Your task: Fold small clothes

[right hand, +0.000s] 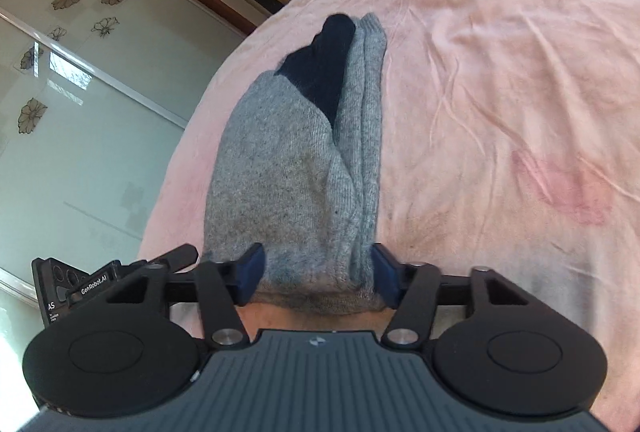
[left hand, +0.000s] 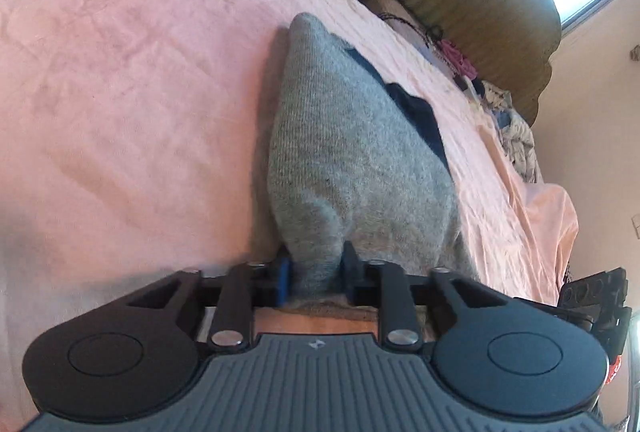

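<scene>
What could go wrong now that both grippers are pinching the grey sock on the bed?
The left gripper pinches only a narrow bunch of the sock, so it may slip out. The right gripper squeezes several loose layers; one could drop free. The sock lies near the edge of the pink sheet and could slide off.

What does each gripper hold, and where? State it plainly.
Both hold grey knitted socks with navy toes: the left gripper pinches a bunched fold at the near end; the right gripper clamps the near edge.
</scene>
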`<state>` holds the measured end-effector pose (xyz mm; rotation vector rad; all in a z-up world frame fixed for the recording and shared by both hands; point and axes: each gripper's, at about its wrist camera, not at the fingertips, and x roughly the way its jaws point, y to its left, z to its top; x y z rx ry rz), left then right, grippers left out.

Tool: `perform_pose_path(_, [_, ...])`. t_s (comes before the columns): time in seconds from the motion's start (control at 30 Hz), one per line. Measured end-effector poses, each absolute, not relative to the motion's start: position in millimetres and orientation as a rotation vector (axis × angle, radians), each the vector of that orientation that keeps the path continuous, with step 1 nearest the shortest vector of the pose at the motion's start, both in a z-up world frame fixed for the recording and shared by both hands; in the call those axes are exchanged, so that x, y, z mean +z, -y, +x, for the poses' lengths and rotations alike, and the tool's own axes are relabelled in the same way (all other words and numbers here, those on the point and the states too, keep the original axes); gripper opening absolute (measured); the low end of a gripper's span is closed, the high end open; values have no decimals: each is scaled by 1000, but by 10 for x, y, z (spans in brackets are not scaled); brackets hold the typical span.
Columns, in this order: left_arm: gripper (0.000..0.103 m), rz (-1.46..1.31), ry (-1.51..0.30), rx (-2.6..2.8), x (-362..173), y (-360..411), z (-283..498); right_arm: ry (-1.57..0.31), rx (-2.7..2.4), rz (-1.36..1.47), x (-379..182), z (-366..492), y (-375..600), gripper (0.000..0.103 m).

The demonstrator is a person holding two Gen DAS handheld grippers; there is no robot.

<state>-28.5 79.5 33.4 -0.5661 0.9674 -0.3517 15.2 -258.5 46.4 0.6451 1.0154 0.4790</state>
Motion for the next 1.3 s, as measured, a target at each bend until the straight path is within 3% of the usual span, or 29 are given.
perform_pose_path(0.07, [11,-534,-939,-357,439,-804,-369,-1027,503,606,484,161,2532,24])
perform_pose_path(0.27, [11,-312,-935,-353,516,-809,-626,-1008,566,493,701,-68,2623,19])
perform_pose_path(0.37, [16,-273,-915,-381,576,-843,-707,-1047,560,503,575,-60,2651,24])
perform_pose_path(0.4, [19,-241,-888,-390,679,-846,-757,-1038,556,523,607,-43,2688,35])
perform_pose_path(0.43, [29,-210,-846,-397,779,-850,-805,-1008,544,531,682,-29,2737,53])
perform_pose_path(0.47, [52,-184,-791,-392,881,-827,-831,-945,526,539,792,-16,2803,61])
perform_pose_path(0.5, [67,-162,-720,-378,983,-784,-845,-888,514,553,890,29,2862,69])
perform_pose_path(0.53, [89,-133,-640,-366,1069,-702,-846,-847,501,559,976,112,2899,69])
perform_pose_path(0.57, [92,-95,-570,-363,1119,-586,-825,-820,479,555,1052,241,2904,69])
perform_pose_path(0.67, [91,21,-576,-410,1027,-149,-542,-809,443,536,1108,764,2780,69])
perform_pose_path(0.8, [90,100,-702,-442,649,227,-244,-934,331,465,871,1480,2477,63])
perform_pose_path(0.83, [90,124,-716,-430,557,262,-223,-957,319,447,798,1582,2407,56])
perform_pose_path(0.87, [90,159,-695,-420,473,281,-250,-966,332,420,749,1645,2346,43])
perform_pose_path(0.9, [90,182,-669,-424,429,284,-294,-964,346,350,685,1667,2246,21])
perform_pose_path(1.0, [91,215,-656,-427,403,302,-351,-938,363,313,587,1750,2265,15])
perform_pose_path(1.07, [91,207,-664,-422,447,276,-364,-951,360,327,591,1770,2282,15])
perform_pose_path(1.1, [91,201,-660,-408,493,241,-391,-948,358,295,640,1733,2233,19])
perform_pose_path(1.2, [91,149,-624,-412,617,54,-559,-878,296,253,878,1493,2228,42])
perform_pose_path(1.3, [91,132,-643,-417,609,-2,-592,-767,383,316,1116,1137,2255,45])
